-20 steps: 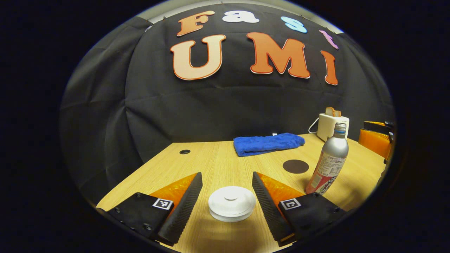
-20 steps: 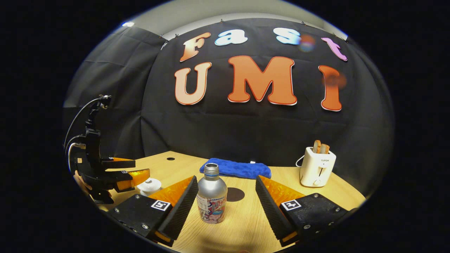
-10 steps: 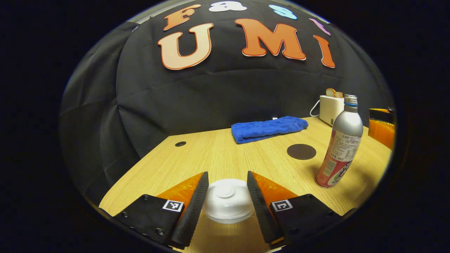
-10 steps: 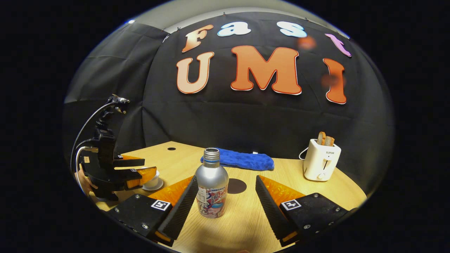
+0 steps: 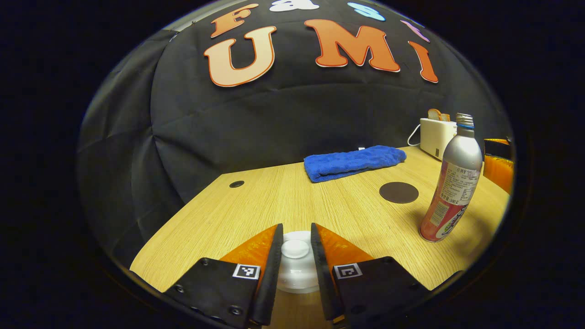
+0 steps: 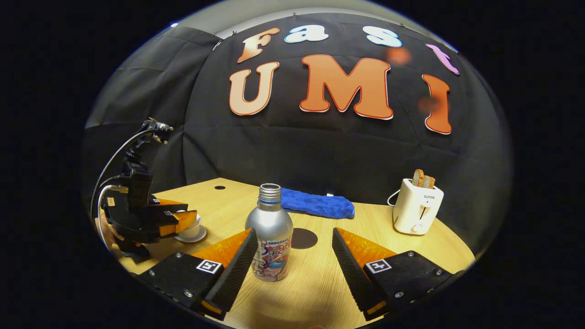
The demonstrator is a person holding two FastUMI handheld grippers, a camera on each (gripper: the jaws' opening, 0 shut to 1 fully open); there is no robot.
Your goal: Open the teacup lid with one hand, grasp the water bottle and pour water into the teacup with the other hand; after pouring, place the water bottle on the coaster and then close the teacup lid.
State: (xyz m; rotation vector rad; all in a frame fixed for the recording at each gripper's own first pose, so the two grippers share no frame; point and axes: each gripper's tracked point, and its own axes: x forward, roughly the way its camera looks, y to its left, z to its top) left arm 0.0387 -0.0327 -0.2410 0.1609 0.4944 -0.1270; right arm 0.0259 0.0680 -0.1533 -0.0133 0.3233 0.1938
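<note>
- Teacup lid [image 5: 295, 256], white with a round knob on top, sits on the one teacup at the near left of the wooden table [image 5: 283, 201], right between the left gripper's fingers.
- Left gripper [image 5: 295, 249] has its two fingers drawn in close on either side of the knob; whether both actually press on it, I cannot tell. The cup body below the lid is mostly hidden by the fingers.
- In the right gripper view that same gripper [image 6: 176, 219] hovers over the white cup and its saucer [image 6: 192, 236], with cables looping up from its body and part of a hand behind it.
- One water bottle [image 6: 270, 240], silver with a printed label, stands upright on the table with its threaded neck uncapped. What is inside cannot be seen.
- Right gripper [image 6: 292, 256] is spread wide; its left finger is just beside the bottle, the other well apart from it, so it grasps nothing.
- One dark round coaster [image 6: 304, 238] lies bare on the table just behind the bottle.
- One folded blue towel [image 6: 317, 204] lies near the back edge by the black cloth wall.
- One white toaster [image 6: 415, 212] stands at the right with two slices of bread sticking out of its slots, a cord trailing behind it.
- One small dark hole [image 5: 236, 184] shows in the tabletop at the far left.
</note>
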